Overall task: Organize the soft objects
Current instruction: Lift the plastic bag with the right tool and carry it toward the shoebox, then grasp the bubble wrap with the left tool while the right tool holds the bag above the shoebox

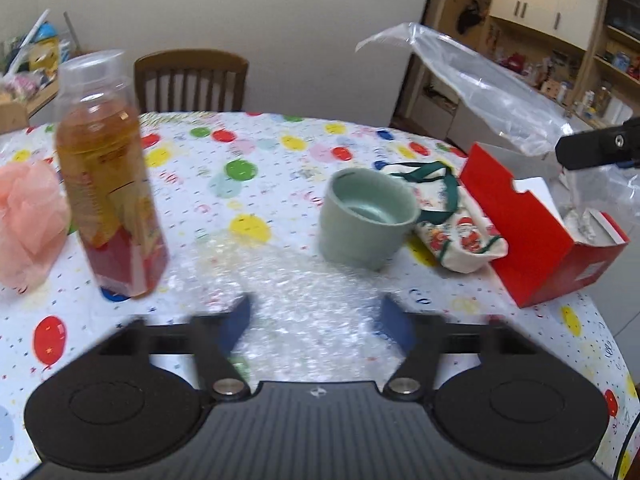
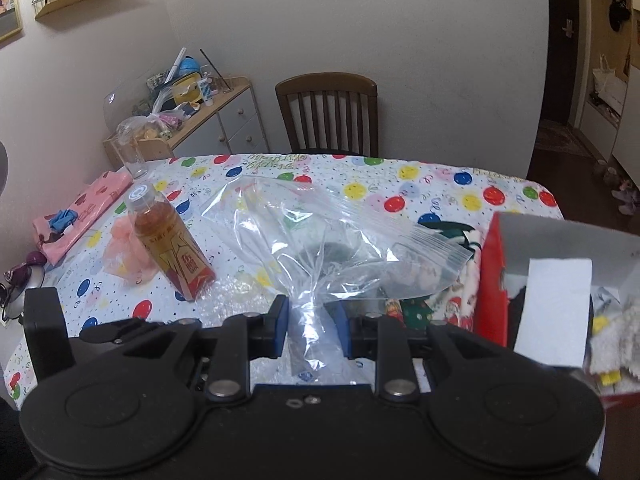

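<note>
— While the right gripper (image 2: 311,326) pinched the bunched end of the clear zip bag (image 2: 332,240), how did the other one stand?

— The left gripper (image 1: 316,320) was spread wide with nothing between its blue pads (image 1: 236,322). It hung over a sheet of bubble wrap (image 1: 288,280) lying on the balloon-print tablecloth (image 1: 248,168).

— And the bag itself?

— It was lifted off the table, fanning out ahead of the right gripper's fingers, its zip edge toward the right. From the left wrist view it hung in the air above the open red box (image 1: 532,240).

— What sat near the left gripper?

— Ahead and to the right, a pale green cup (image 1: 366,220), upright. Touching its right side was a small cloth Santa bag (image 1: 456,236) with green handles, lying against the red box. Something white and fluffy (image 1: 582,220) lay inside the box.

— To the left?

— A bottle of amber drink (image 1: 108,184) stood on the cloth, blurred in that view. Just beside it lay a pink mesh puff (image 1: 28,216).

— Farther out?

— A folded pink cloth (image 2: 80,212) at the table's left edge and an empty glass (image 2: 132,156) beyond it. A wooden chair (image 2: 328,112) stood at the far side, against the wall.
</note>
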